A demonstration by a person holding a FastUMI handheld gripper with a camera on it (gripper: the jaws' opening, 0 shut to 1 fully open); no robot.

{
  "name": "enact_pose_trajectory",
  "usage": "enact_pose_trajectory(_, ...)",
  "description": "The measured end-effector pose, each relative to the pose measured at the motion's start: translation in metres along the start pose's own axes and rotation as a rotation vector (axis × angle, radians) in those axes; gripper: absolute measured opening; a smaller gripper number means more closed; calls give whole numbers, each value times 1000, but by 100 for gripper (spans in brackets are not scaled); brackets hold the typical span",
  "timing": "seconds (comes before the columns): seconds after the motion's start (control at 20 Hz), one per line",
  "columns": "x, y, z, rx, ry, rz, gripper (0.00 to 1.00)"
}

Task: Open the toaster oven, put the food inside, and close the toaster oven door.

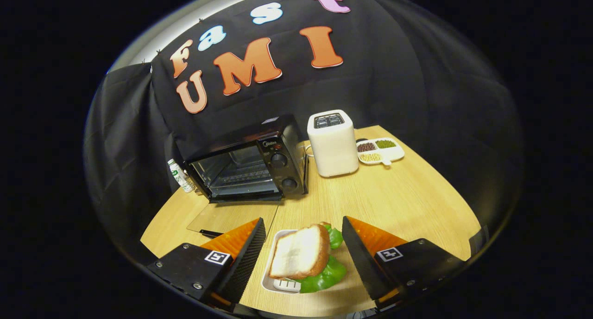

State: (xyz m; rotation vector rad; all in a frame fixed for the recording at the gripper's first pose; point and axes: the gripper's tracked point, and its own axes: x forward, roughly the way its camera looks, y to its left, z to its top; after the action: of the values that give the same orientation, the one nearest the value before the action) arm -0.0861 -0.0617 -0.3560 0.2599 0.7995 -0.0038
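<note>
A black toaster oven (250, 163) stands at the back left of the wooden table, its glass door (231, 218) folded down flat and the rack inside in view. A sandwich (303, 256) of bread and green lettuce lies on a small white tray (272, 277) near the table's front. My gripper (303, 247) is open, its two fingers on either side of the sandwich with a gap to each; neither finger touches it.
A white slot toaster (332, 143) stands just right of the oven. Behind it lies a white divided dish (381, 151) with beans and grains. A small white bottle (179, 175) stands at the oven's left. Bare tabletop (394, 203) stretches to the right.
</note>
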Motion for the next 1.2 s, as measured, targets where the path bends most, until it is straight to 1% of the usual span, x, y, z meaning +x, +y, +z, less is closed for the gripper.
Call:
enact_pose_trajectory(0.1,2,-6,-12,38,49,14,99)
enact_pose_trajectory(0.25,2,-5,-25,115,109,92,97)
enact_pose_trajectory(0.45,10,-14,-46,198,184,125,96)
enact_pose_trajectory(0.55,10,-8,-49,261,208,165,92)
enact_pose_trajectory(0.7,11,-5,-49,335,221,211,64)
enact_pose_trajectory(0.75,11,-3,-48,350,226,226,57)
enact_pose_trajectory(0.85,11,-7,-49,362,225,228,44)
enact_pose_trajectory(1.0,9,-8,-46,366,211,219,37)
enact_pose_trajectory(1.1,9,-13,-39,364,179,194,32)
enact_pose_trajectory(1.2,4,-13,-27,385,142,185,30)
